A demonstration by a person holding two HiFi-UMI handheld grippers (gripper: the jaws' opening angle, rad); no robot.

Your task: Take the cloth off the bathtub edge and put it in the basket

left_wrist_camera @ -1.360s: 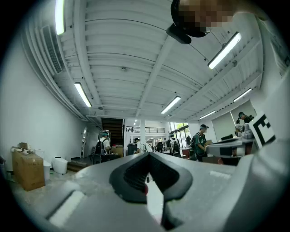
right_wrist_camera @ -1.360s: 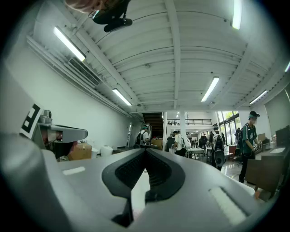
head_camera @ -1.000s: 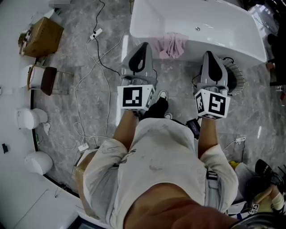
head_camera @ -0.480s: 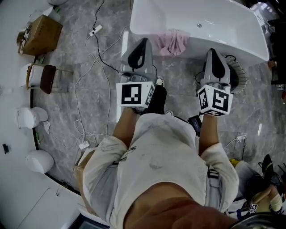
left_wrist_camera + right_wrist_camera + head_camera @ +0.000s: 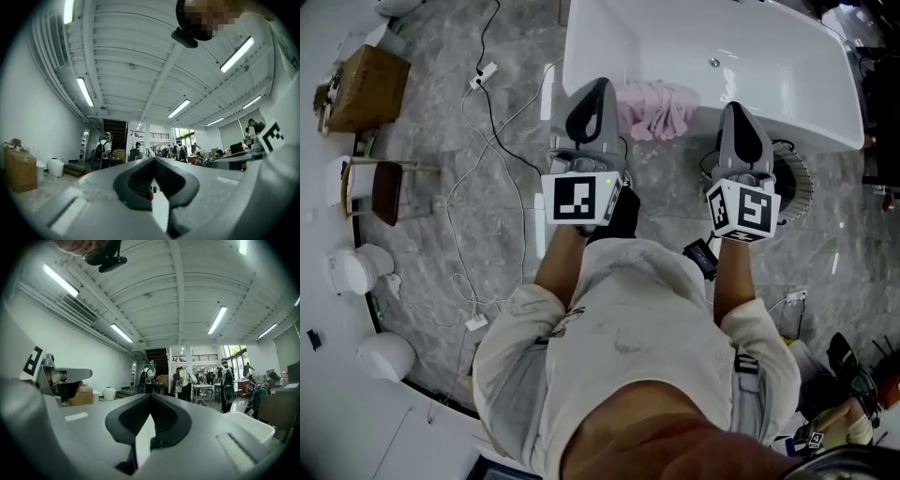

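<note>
A pink cloth [image 5: 657, 106] hangs over the near edge of the white bathtub [image 5: 769, 56]. My left gripper [image 5: 593, 87] points at the tub just left of the cloth, not touching it, with its jaws together and nothing in them. My right gripper [image 5: 734, 111] is to the right of the cloth, also shut and empty. A round basket [image 5: 794, 174] stands on the floor by the tub, partly hidden behind the right gripper. The left gripper view [image 5: 153, 159] and the right gripper view [image 5: 151, 394] look level across a hall; neither shows the cloth or the basket.
White and black cables [image 5: 492, 187] trail over the grey marble floor on the left. A cardboard box [image 5: 358, 89], a brown stool [image 5: 386, 190] and white fixtures [image 5: 354, 272] line the left side. My shoe [image 5: 623, 214] is between the grippers. People stand far off in the hall [image 5: 187, 380].
Both grippers have moved forward toward the tub, and their tips now flank the cloth. Their jaws stayed shut. The view has shifted with my step.
</note>
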